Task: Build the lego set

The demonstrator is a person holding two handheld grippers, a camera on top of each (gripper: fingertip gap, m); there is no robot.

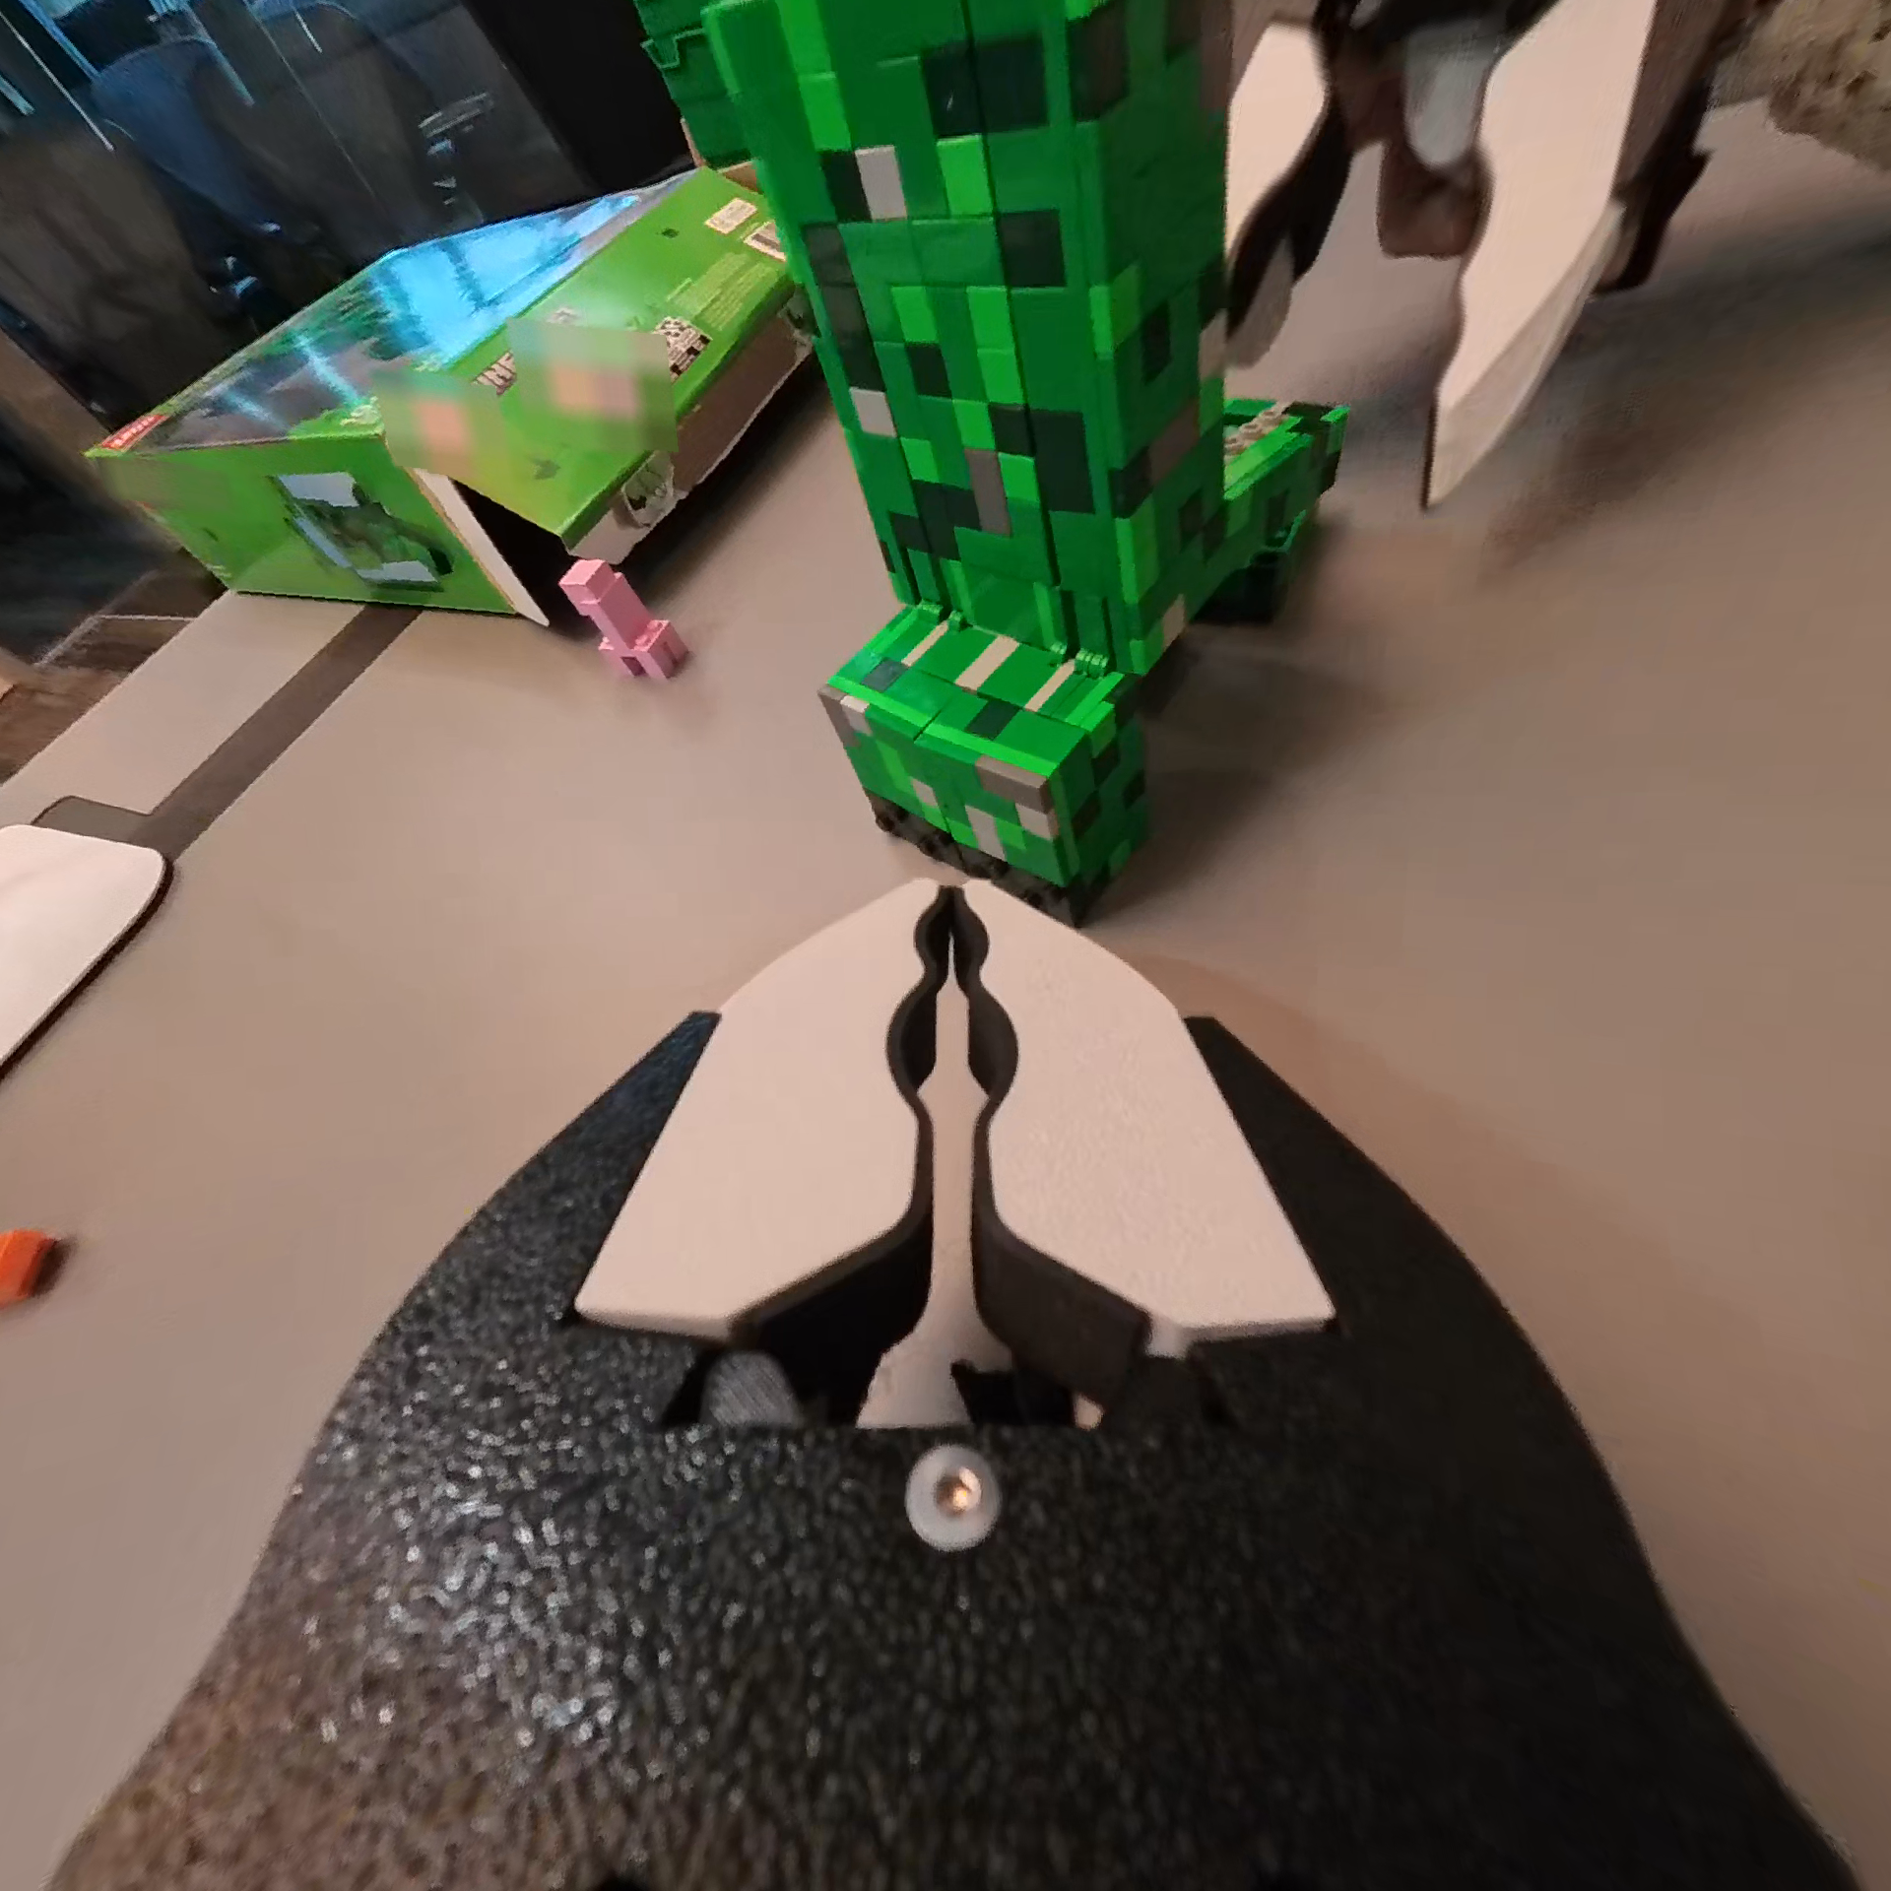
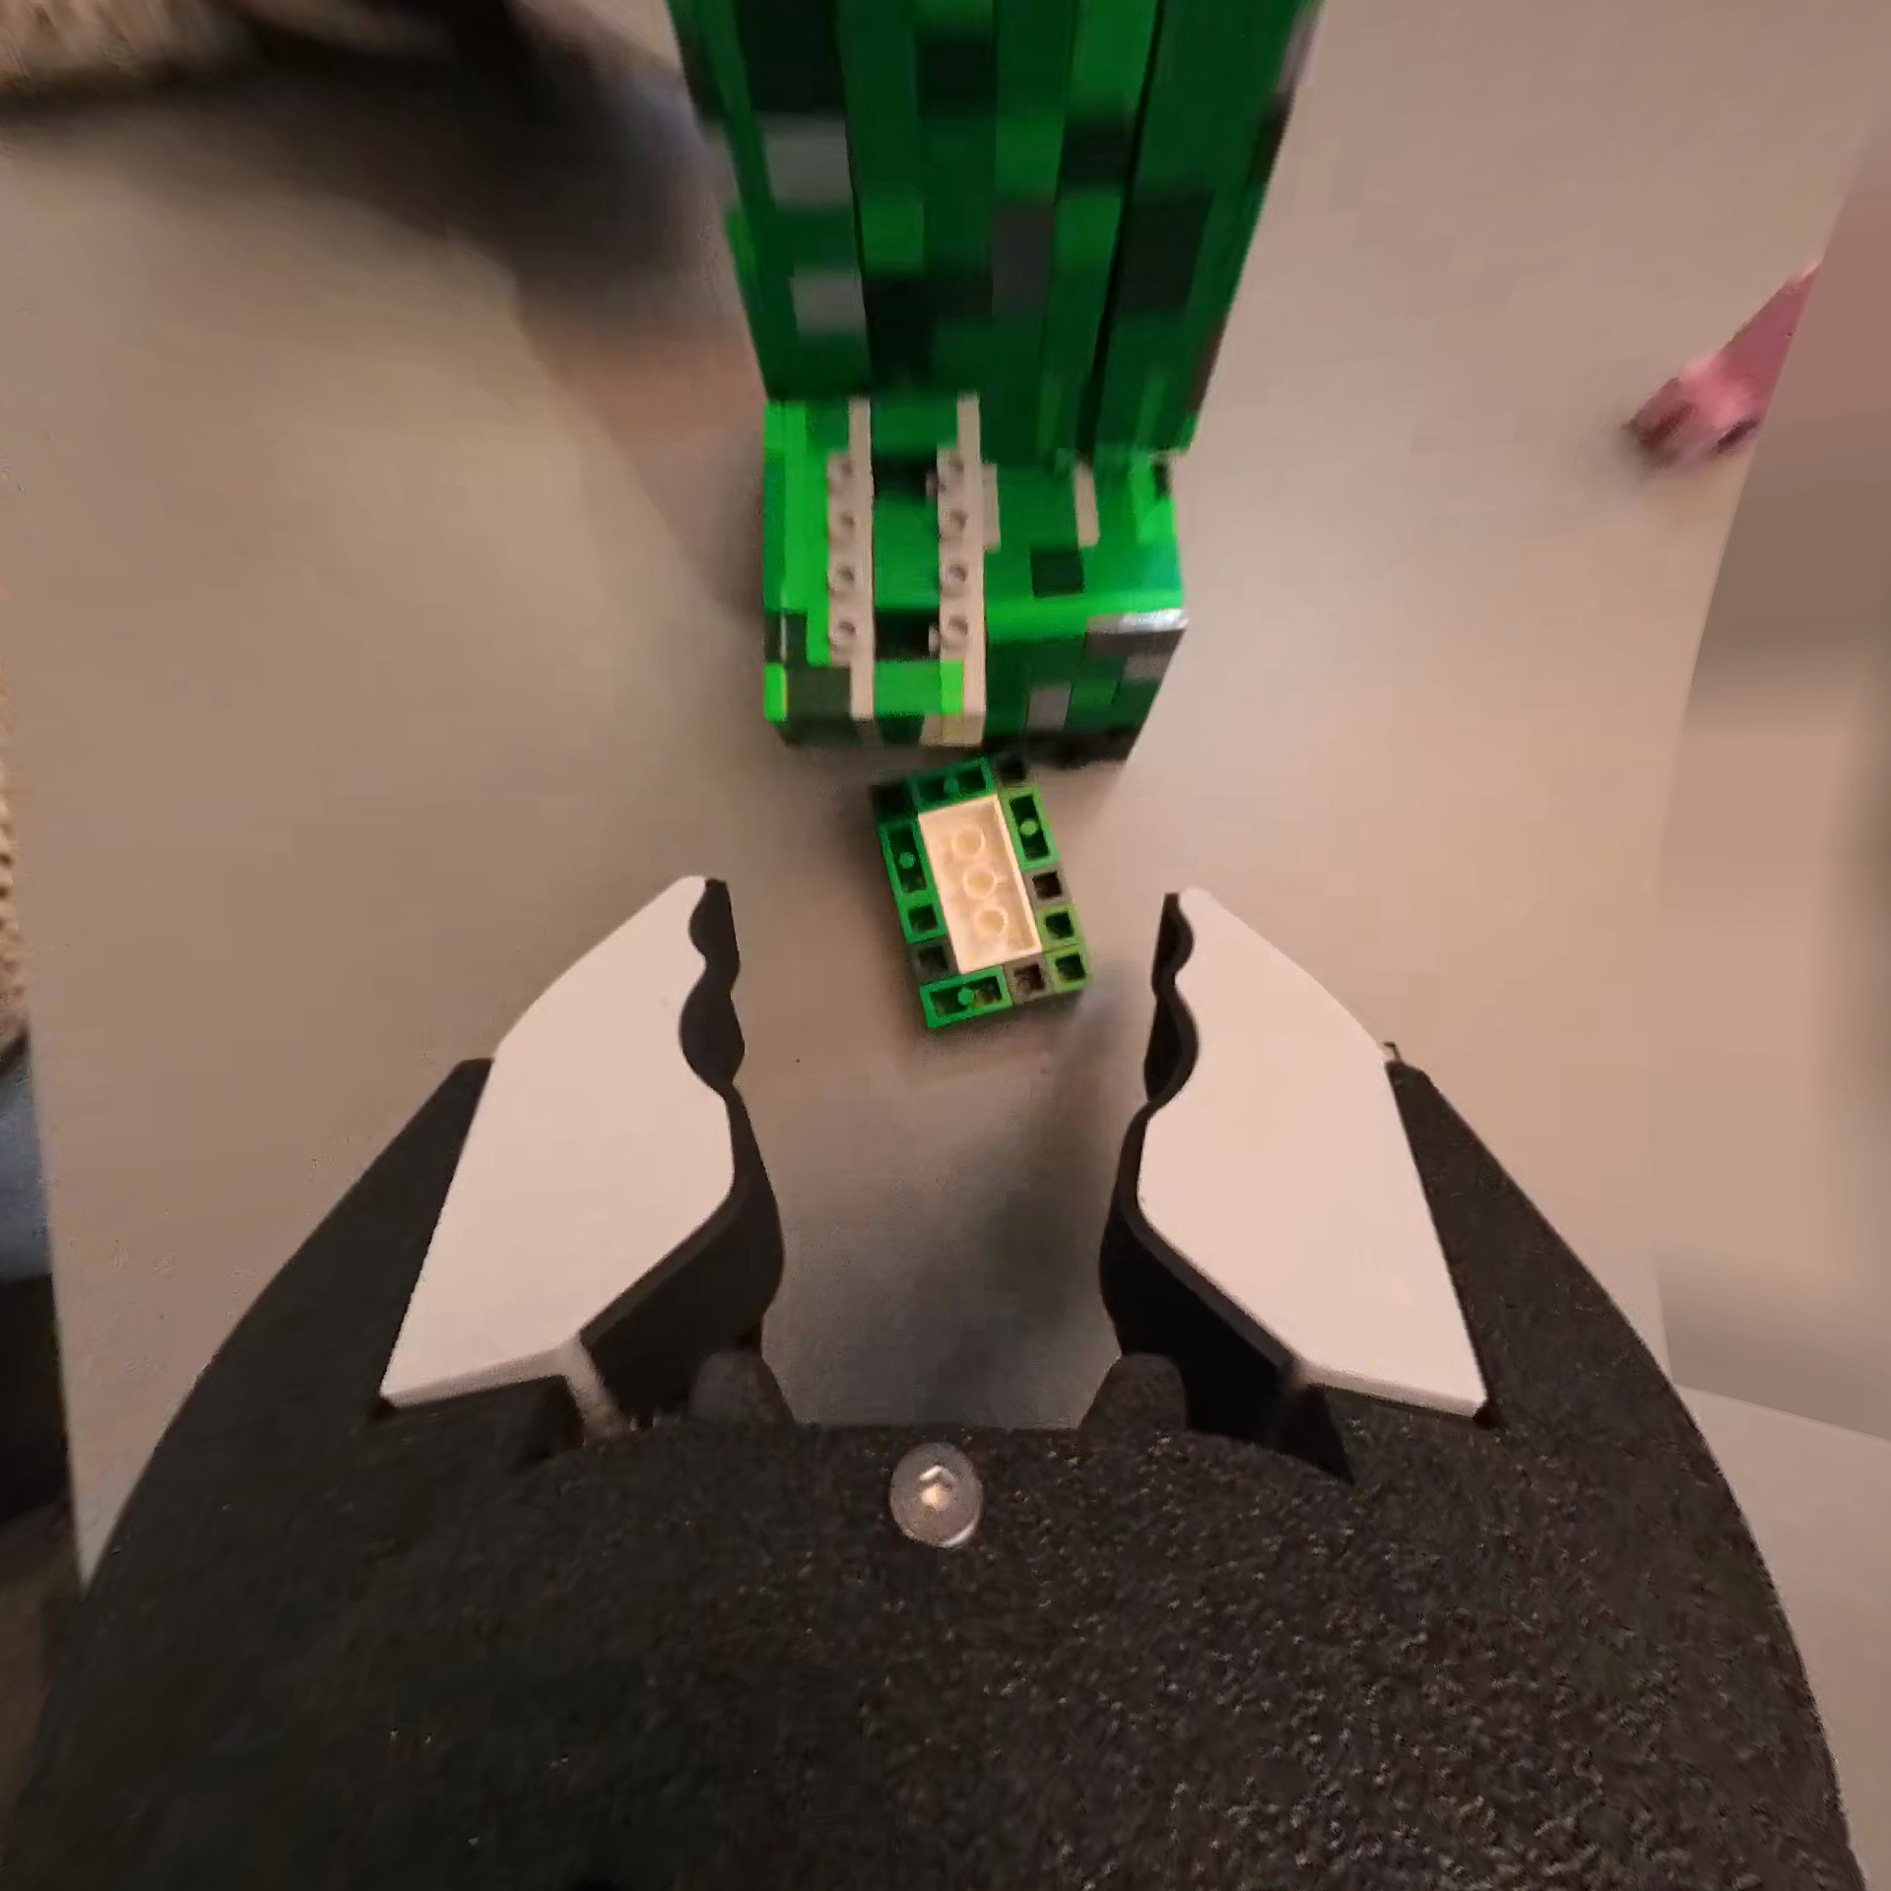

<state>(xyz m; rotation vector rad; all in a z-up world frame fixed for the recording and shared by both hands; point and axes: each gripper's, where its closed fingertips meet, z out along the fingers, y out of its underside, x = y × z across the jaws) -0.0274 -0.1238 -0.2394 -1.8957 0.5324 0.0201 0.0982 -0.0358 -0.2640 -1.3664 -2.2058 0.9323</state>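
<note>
Only the left wrist view showed the green box (image 1: pixel 450 409) lying near the surface's (image 1: pixel 1433 921) far left edge, a pink figure (image 1: pixel 629 624) just beside it, an orange piece (image 1: pixel 26 1264) at the left, and the right tongs (image 1: pixel 1361 389) blurred beside the model (image 1: pixel 1023 409). Only the right wrist view showed a small green plate (image 2: pixel 977 900) with a white brick in its middle, lying flat on the surface just before the model's foot (image 2: pixel 962 573). The model stood upright, a tall column of mixed green, dark and grey tiles on blocky feet. The left tongs (image 1: pixel 954 900) were clenched on nothing, near a foot. The right tongs were released, spread wide with the plate just beyond their tips.
</note>
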